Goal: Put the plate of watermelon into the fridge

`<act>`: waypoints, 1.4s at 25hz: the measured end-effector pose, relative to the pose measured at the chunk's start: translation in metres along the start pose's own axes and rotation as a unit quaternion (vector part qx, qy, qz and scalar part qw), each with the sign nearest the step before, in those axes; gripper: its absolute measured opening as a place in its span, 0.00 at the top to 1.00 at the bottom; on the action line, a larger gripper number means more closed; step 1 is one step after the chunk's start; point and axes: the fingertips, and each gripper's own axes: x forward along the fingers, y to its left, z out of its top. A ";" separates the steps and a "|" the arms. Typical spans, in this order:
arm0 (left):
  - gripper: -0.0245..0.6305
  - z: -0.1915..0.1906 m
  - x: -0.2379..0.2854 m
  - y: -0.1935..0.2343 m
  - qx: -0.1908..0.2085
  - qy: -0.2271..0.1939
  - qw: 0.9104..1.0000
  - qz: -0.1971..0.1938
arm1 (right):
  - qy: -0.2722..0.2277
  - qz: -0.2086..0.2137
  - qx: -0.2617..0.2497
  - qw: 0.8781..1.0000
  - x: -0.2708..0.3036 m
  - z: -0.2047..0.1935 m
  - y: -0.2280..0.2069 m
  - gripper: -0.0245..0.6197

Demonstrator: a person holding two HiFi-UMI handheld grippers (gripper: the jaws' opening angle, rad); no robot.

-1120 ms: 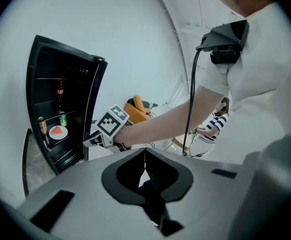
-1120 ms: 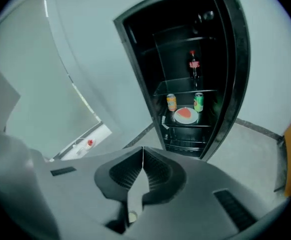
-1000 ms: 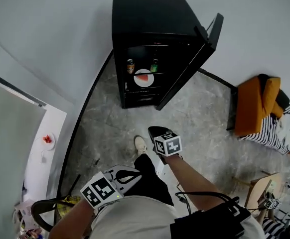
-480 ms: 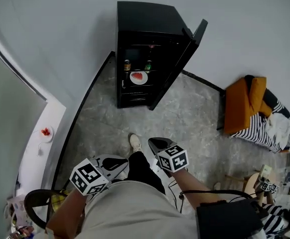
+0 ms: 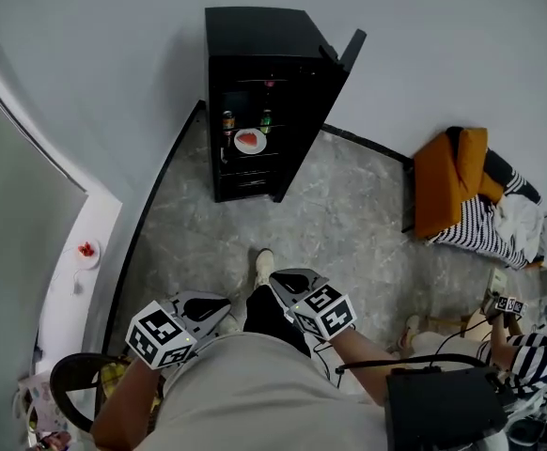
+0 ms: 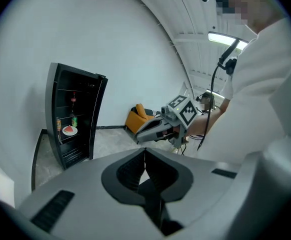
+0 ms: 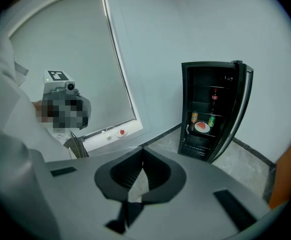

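Retreat is what has changed: over the last second the person has backed away, and both sets of fingers have come in close to the body.

- **Far left:** well out to the left of the left fingers, a small dish (image 5: 86, 250) with something red sits untouched on the white bench (image 5: 74, 294).
- **Left hand:** the left gripper (image 5: 215, 304) is held low by the hip. Its fingers are pressed together with nothing between them.
- **Ahead:** well ahead of both sets of fingers and out of reach stands the fridge (image 5: 255, 36), now smaller in the head view than before. The plate of watermelon (image 5: 249, 141) lies on a middle shelf inside it, with two cans (image 5: 228, 120) just behind.
- **Right hand:** the right gripper (image 5: 277, 276) is likewise closed tip to tip on nothing.
- **Right:** ahead and to the right of those fingers, the fridge door (image 5: 322, 111) stands wide open. Further right, an orange seat (image 5: 447, 191) is well apart from everything.

By this showing the placing is done and both hands are free of the plate. Only the open door might still need shutting, if the task covers that.
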 end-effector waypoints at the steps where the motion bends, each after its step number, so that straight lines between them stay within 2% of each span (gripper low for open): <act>1: 0.94 -0.002 0.000 -0.003 0.000 0.000 1.000 -0.001 | -0.002 0.001 -0.005 1.000 -0.002 0.000 0.004 0.94; 7: 0.94 -0.007 -0.003 -0.014 -0.001 0.000 1.000 -0.001 | -0.012 0.002 -0.023 1.000 -0.020 0.003 0.020 0.94; 20: 0.94 -0.018 0.005 -0.025 -0.010 0.000 1.000 -0.008 | -0.017 0.012 -0.029 0.999 -0.034 -0.006 0.042 0.94; 25: 0.94 -0.011 0.020 -0.012 -0.017 0.007 1.000 -0.005 | -0.020 0.019 -0.033 0.999 -0.030 0.001 0.023 0.94; 35: 0.94 -0.009 0.026 -0.002 -0.029 0.013 0.999 -0.005 | -0.014 0.024 -0.025 0.999 -0.019 0.003 0.011 0.94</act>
